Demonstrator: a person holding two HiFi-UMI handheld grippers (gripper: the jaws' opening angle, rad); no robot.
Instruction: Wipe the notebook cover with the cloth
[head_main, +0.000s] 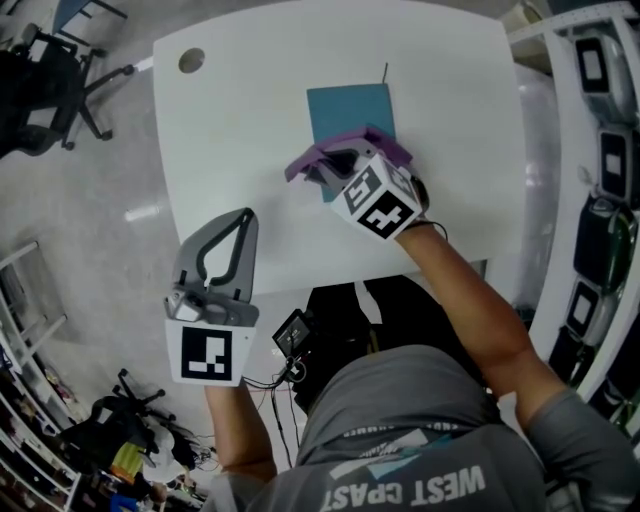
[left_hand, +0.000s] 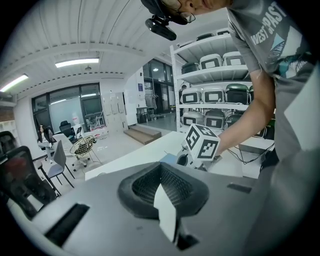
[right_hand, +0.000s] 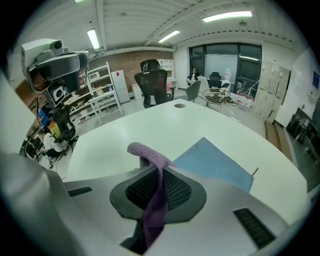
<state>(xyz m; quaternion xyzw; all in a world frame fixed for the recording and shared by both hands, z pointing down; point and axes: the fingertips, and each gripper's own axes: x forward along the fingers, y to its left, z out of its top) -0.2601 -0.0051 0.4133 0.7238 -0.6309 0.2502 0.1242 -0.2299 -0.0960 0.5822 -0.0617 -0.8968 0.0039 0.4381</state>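
Observation:
A blue notebook (head_main: 350, 112) (right_hand: 212, 165) lies closed on the white table (head_main: 240, 130), right of its middle. My right gripper (head_main: 340, 165) (right_hand: 159, 172) hovers over the notebook's near edge, shut on a purple cloth (head_main: 338, 152) (right_hand: 150, 155). The cloth drapes out to both sides of the jaws and covers the notebook's near edge. My left gripper (head_main: 243, 218) (left_hand: 165, 210) sits at the table's front left edge, away from the notebook, jaws together with nothing held. The right gripper's marker cube (left_hand: 202, 144) shows in the left gripper view.
A thin dark stick (head_main: 385, 72) pokes out from the notebook's far edge. A round cable hole (head_main: 191, 60) sits in the table's far left corner. Shelves with boxes (head_main: 600, 150) stand to the right, an office chair (head_main: 40, 90) to the left.

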